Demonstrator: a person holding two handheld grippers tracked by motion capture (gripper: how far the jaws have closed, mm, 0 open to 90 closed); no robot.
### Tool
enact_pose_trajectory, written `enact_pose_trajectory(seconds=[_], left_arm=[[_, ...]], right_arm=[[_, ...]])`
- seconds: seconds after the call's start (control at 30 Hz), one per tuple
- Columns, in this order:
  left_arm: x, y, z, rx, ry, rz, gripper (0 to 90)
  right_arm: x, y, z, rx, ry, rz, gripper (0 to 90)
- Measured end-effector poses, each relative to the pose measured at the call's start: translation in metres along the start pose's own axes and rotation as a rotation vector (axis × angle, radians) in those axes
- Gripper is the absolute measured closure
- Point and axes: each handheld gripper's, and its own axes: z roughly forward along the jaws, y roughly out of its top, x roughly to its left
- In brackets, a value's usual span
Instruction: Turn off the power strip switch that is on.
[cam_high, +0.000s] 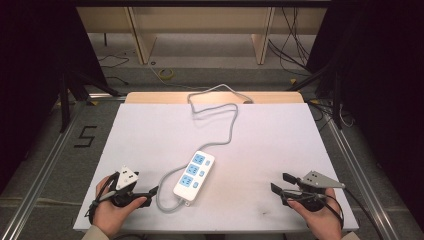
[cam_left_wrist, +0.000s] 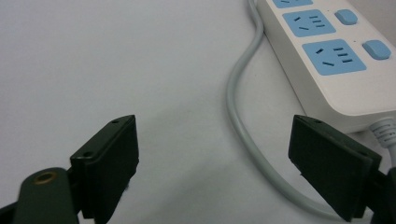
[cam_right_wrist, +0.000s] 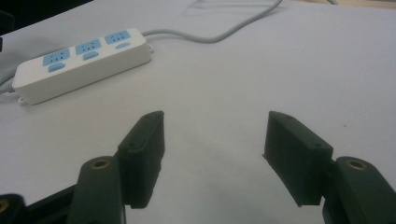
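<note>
A white power strip (cam_high: 194, 176) with three blue sockets lies slanted on the white table top (cam_high: 280, 140), near the front middle. Its grey cable (cam_high: 231, 125) leaves the near end, loops to the left, then winds away over the far edge. My left gripper (cam_high: 145, 192) rests at the front left, open, with its jaws pointing at the cable loop. In the left gripper view the left gripper (cam_left_wrist: 212, 135) holds nothing; the strip (cam_left_wrist: 327, 60) and cable (cam_left_wrist: 238, 93) lie just ahead to the right. My right gripper (cam_high: 281, 183) (cam_right_wrist: 215, 126) sits open and empty at the front right, with the strip (cam_right_wrist: 84, 60) farther off.
A wooden strip (cam_high: 150, 97) edges the table's far side. Metal rails (cam_high: 45, 165) run along both sides on the floor, where a black "5" mark (cam_high: 86, 136) sits at the left. Dark stands and curtains flank the table.
</note>
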Motion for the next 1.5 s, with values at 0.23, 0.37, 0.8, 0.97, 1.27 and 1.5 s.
enact_pose_trajectory(seconds=[0.23,0.37,0.8,0.97,1.27,1.5], left_arm=[[0.000,0.000,-0.003,-0.009,0.010,-0.001,16.0],[0.000,0.000,-0.004,-0.012,0.014,0.006,16.5],[-0.002,0.006,-0.008,-0.026,0.016,0.029,31.8],[0.000,0.008,-0.011,-0.001,0.045,0.068,54.0],[0.002,0.010,-0.018,0.048,0.115,0.074,89.6],[0.000,0.014,-0.018,0.078,0.095,0.034,89.8]], right_arm=[[0.001,0.000,0.000,-0.002,0.000,-0.010,38.8],[0.001,0.000,0.000,0.000,0.000,-0.010,38.8],[0.001,0.000,0.001,0.008,0.000,-0.011,39.1],[0.001,0.000,0.001,0.010,0.000,-0.013,39.2],[0.001,0.000,0.001,0.012,0.001,-0.014,39.2],[0.002,0.000,0.002,0.015,0.006,-0.015,39.1]])
